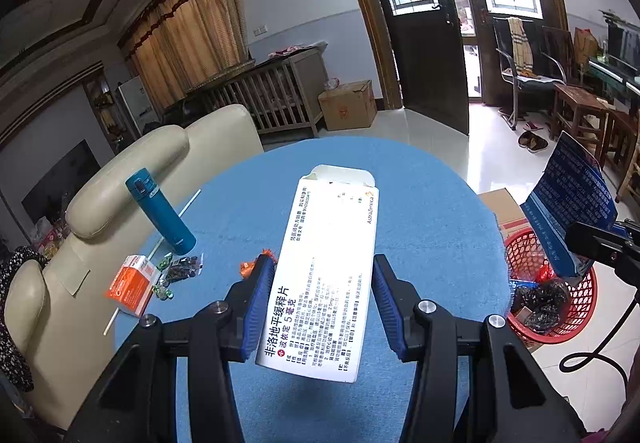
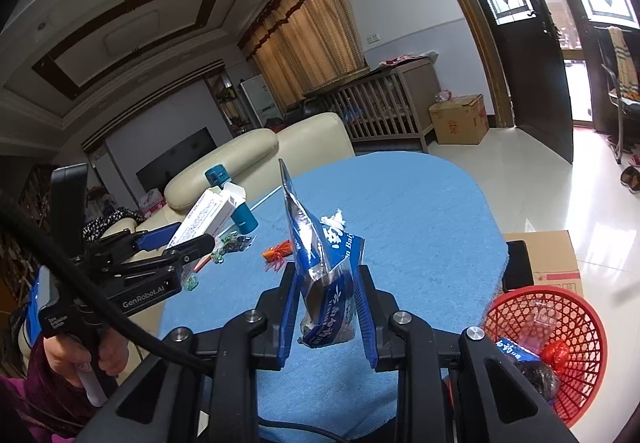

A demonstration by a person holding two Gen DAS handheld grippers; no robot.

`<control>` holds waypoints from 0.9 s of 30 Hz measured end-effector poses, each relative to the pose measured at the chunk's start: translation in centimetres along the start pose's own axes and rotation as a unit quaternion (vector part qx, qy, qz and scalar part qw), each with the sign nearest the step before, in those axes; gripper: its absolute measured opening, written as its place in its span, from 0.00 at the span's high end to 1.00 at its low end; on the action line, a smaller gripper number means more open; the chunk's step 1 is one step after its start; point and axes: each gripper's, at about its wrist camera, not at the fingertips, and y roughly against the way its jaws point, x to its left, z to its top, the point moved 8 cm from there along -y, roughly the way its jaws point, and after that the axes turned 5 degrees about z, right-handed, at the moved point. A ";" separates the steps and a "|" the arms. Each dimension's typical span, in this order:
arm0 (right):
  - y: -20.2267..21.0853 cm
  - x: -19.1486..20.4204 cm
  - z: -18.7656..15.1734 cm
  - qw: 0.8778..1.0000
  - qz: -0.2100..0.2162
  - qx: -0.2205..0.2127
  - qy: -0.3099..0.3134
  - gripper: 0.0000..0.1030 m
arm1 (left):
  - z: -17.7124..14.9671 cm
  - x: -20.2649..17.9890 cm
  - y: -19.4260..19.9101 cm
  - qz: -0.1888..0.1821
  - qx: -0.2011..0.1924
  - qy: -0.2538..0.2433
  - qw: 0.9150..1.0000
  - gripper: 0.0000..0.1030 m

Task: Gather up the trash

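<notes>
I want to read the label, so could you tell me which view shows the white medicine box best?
The left wrist view: the white medicine box fills the centre, printed face readable. The right wrist view shows it small, edge-on, in the left gripper.

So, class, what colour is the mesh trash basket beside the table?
Red basket, clearest in the right wrist view.

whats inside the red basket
The red basket holds a dark crumpled bag, a red wrapper and a blue-and-white packet. Whatever lies beneath them is covered.
</notes>
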 end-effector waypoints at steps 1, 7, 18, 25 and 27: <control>0.2 -0.3 0.1 1.000 -0.001 -0.001 -0.002 0.72 | 0.1 -0.2 0.1 -0.001 0.000 -0.002 1.000 0.50; 1.3 -1.6 -0.1 1.000 -0.008 -0.007 -0.015 0.72 | 0.5 -1.8 0.2 -0.005 0.000 -0.016 1.000 0.50; 3.3 -3.6 -0.6 0.999 -0.020 -0.017 -0.037 0.72 | 0.9 -4.6 0.2 -0.017 0.002 -0.039 0.999 0.50; 4.4 -5.0 -0.8 0.998 -0.031 -0.026 -0.052 0.72 | 1.3 -6.7 0.0 -0.026 0.004 -0.055 0.998 0.50; 4.8 -5.3 -1.0 0.997 -0.031 -0.028 -0.058 0.72 | 1.3 -7.2 0.0 -0.027 0.003 -0.061 0.998 0.50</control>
